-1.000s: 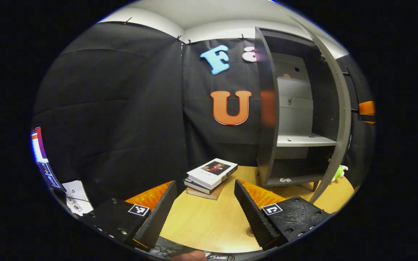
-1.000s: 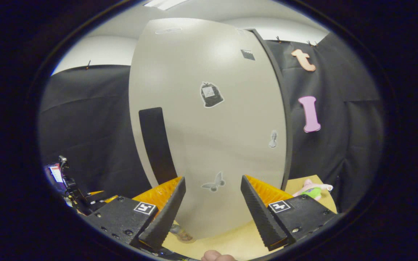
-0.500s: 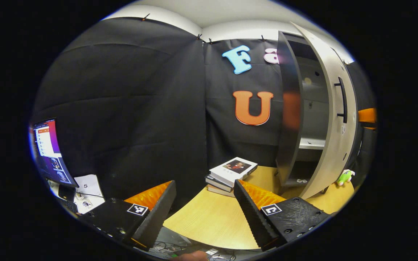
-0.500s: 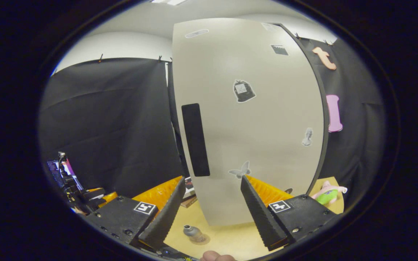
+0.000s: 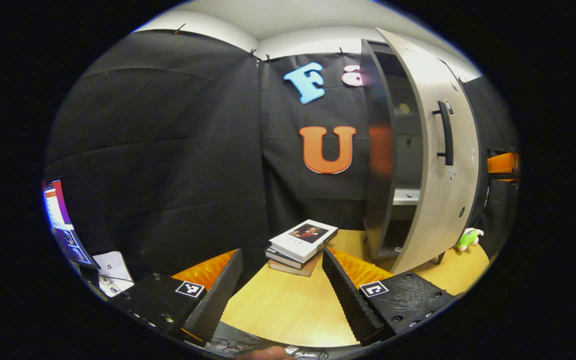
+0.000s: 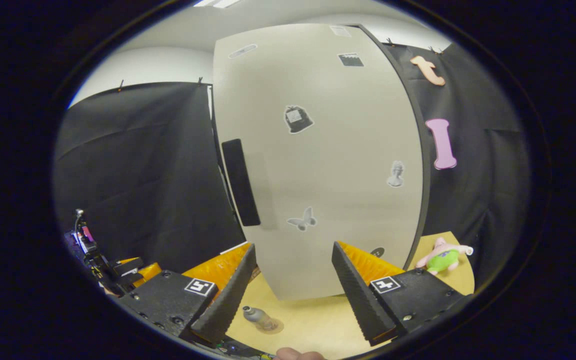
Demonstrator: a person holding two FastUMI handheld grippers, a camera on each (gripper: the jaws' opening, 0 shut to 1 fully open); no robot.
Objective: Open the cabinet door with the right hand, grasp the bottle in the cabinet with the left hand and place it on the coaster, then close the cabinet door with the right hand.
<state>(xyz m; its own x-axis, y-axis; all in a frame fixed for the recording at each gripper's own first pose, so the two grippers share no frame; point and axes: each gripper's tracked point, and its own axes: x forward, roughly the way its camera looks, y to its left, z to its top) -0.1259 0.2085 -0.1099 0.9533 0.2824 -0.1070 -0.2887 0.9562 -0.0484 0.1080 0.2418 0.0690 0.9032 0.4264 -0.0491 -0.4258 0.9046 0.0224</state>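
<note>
While door (image 6: pixel 318 160) hangs ajar | books (image 5: pixel 300 240) beside cabinet (image 5: pixel 383 165) | both jaws apart, empty

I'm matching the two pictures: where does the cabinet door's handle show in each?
Left gripper view: the handle is at upper right, on the half-closed door.
Right gripper view: the handle is left of centre, near the door's left edge.
Shared landmark: the green plush toy on the table right of the cabinet.
</note>
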